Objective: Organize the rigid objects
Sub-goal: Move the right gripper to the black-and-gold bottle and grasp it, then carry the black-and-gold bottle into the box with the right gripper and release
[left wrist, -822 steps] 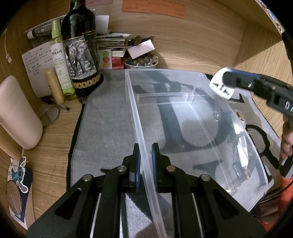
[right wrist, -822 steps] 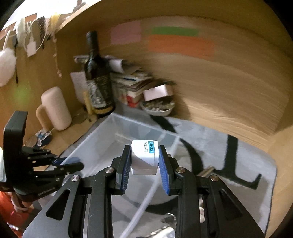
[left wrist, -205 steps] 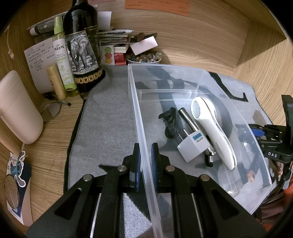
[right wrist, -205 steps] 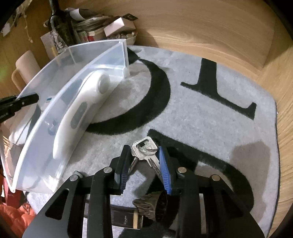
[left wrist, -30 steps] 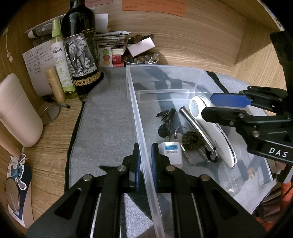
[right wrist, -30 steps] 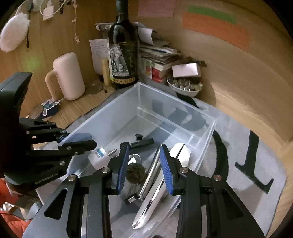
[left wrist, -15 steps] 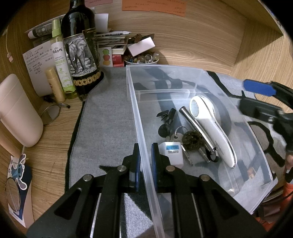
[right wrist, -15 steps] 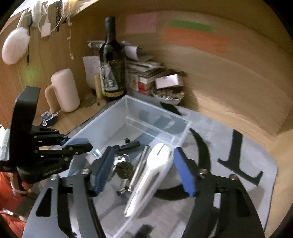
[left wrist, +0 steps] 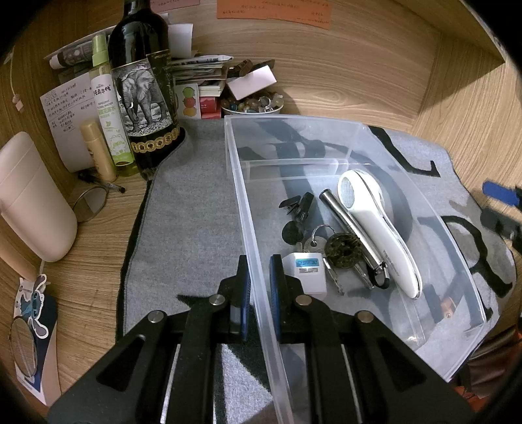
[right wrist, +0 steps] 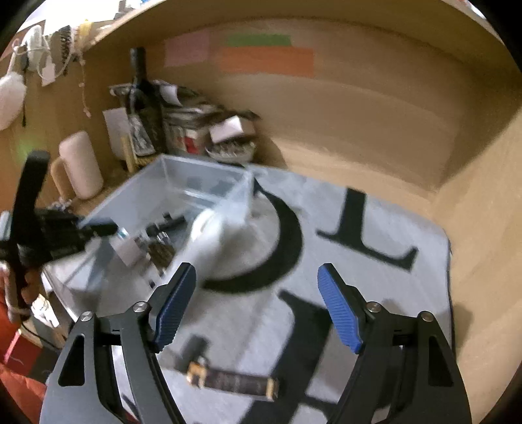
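Dark bar (right wrist: 233,381) on the mat: looks small, stiff, light; grab across its narrow sides. Right hand-held gripper (right wrist: 256,306) wide, empty, jaws just opened. Left hand-held gripper (left wrist: 259,287) clamped on the bin (left wrist: 248,208) wall.

The right wrist view is smeared by motion: the clear bin (right wrist: 182,199) at ten o'clock and the things inside it are soft shapes, and the stack of papers (right wrist: 199,127) behind cannot be read. A dark flat object (right wrist: 231,381) at six o'clock is too blurred to name. In the left wrist view, only a blue pad of the right gripper (left wrist: 500,192) shows, cut off at three o'clock. The orange notes (left wrist: 274,11) at twelve o'clock are too small to read.
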Available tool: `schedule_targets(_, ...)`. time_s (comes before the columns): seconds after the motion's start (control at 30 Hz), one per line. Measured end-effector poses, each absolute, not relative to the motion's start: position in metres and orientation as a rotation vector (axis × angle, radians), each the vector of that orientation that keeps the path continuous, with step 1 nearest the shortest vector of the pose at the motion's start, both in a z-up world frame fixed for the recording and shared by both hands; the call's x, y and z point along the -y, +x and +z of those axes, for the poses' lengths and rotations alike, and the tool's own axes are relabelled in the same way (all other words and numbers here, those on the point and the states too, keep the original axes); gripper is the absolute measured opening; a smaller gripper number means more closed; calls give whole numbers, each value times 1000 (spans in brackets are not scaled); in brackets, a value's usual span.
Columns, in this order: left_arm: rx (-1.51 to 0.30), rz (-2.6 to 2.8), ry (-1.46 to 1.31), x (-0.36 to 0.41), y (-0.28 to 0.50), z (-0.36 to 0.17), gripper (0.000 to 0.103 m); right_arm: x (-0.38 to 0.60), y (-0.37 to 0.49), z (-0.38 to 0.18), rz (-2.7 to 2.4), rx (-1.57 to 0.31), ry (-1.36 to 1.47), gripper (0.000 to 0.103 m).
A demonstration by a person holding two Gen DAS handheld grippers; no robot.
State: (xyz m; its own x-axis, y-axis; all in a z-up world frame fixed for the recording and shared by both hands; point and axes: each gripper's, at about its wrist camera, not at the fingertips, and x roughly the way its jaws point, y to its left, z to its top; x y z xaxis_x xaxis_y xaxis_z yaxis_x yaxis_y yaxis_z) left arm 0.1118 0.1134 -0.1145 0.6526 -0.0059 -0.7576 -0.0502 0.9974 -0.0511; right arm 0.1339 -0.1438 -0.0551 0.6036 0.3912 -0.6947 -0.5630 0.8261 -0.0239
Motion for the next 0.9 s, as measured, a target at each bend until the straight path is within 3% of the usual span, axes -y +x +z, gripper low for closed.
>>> schedule_targets(0.23, -863, 31, -68, -113, 112, -115, 11, 159, 117, -88, 566, -851, -211, 82)
schedule_targets(0.6, -863, 31, -65, -115, 112, -116, 11, 149, 104, -128, 580, -968, -238, 83)
schedule_targets(0.9, -863, 31, -66, -115, 112, -116, 11, 158, 107, -130, 575, -932, -200, 81)
